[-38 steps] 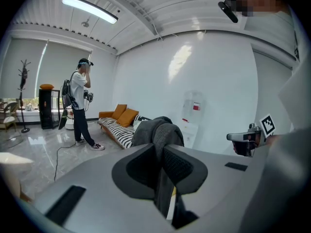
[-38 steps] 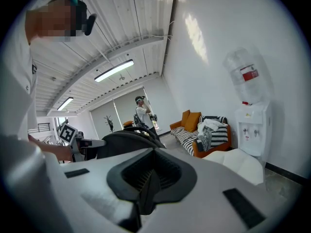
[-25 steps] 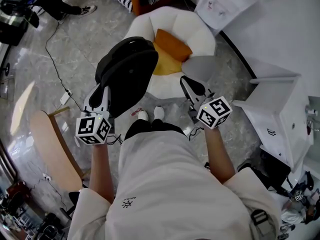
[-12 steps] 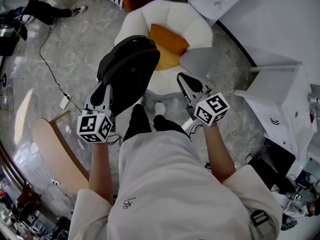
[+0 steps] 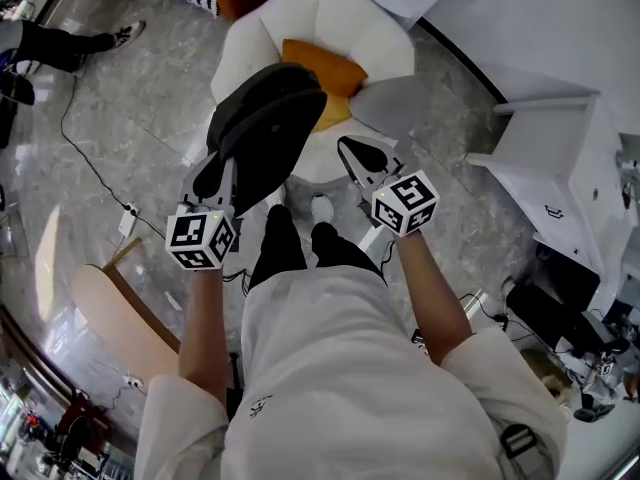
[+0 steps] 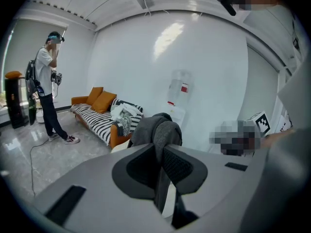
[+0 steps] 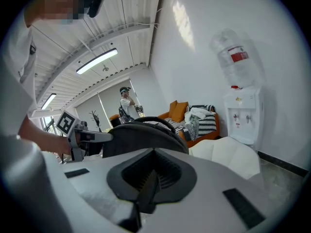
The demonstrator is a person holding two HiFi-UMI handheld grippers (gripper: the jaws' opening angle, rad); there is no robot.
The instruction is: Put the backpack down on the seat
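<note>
The black backpack (image 5: 265,128) hangs in the air at the front edge of the white armchair seat (image 5: 375,43), partly covering the orange cushion (image 5: 320,63). My left gripper (image 5: 212,176) is shut on a grey strap (image 6: 163,130) of the backpack, which is pinched between its jaws in the left gripper view. To the right of the backpack, and apart from it, my right gripper (image 5: 352,150) is held shut with nothing in it. In the right gripper view the backpack (image 7: 141,132) bulges just beyond the closed jaws, with the white armchair (image 7: 228,157) to its right.
A wooden chair (image 5: 110,303) stands at the lower left and a white cabinet (image 5: 560,183) at the right. A cable (image 5: 85,153) runs across the floor. A striped sofa (image 6: 97,113) and a standing person (image 6: 46,81) are further back. A water dispenser (image 7: 240,101) stands against the wall.
Both grippers and the hanging backpack have moved forward, closer to the armchair. The backpack now overlaps more of the cushion. The person's feet have stepped nearer the seat.
</note>
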